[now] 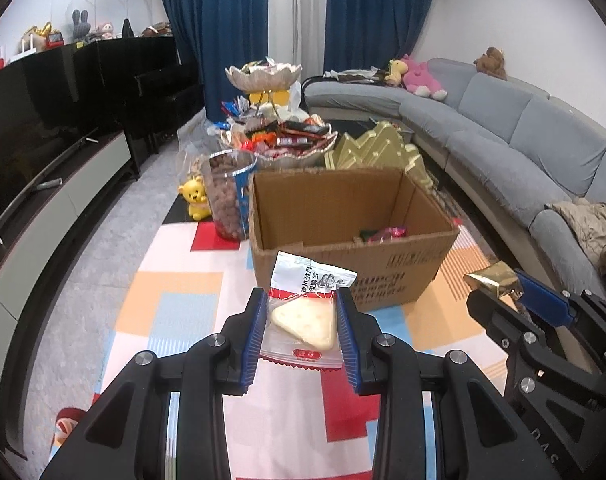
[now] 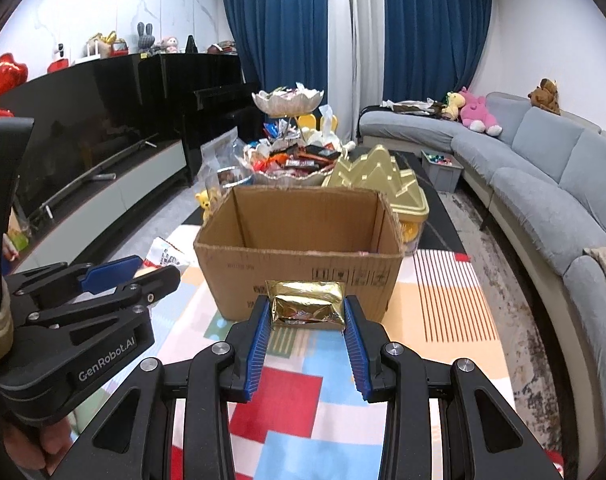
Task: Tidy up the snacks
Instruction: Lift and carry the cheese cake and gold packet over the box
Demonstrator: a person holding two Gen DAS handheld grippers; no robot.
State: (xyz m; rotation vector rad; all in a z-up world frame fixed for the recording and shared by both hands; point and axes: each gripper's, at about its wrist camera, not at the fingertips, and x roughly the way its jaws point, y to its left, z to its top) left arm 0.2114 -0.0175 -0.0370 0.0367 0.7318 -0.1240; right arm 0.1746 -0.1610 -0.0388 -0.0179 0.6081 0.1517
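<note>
Left gripper [image 1: 299, 320]: fingers [image 1: 253, 334] clamped on a clear-and-white snack packet [image 1: 309, 306] w/ a pale wedge-shaped piece inside; packet held above the colourful table cover [image 1: 175, 312], just in front of the cardboard box [image 1: 343, 264].

Right gripper [image 2: 308, 316]: fingers [image 2: 261, 336] pinched narrow on a gold foil packet [image 2: 308, 305], also up off the table, just short of the box's near wall. In the left view the same gripper sits at right w/ the gold packet sticking out of its tip.

Box: open top, flaps cut off, upright on the table. Mostly bare inside; a few wrapped snacks [image 1: 385, 234], pink/red & green, lie in the near right corner of the bottom. From the right view the contents are hidden by the near wall.

Behind the box, left: clear plastic tub [image 1: 227, 194] filled nearly to the top w/ small brown round snacks, yellow bear figure [image 1: 193, 200] beside it.

Further back: two-tier scalloped snack dish. Lower bowl [image 1: 279, 144] heaped w/ mixed wrapped sweets, red/black/orange; upper bowl [image 1: 263, 74] holds a smaller pile of wrappers.

Right of that: gold mountain-shaped lid [image 2: 377, 178] on a container; contents can't tell.

Grey bin [image 2: 441, 170] by the sofa [image 2: 543, 184] holds small coloured items, too small to ID.
</note>
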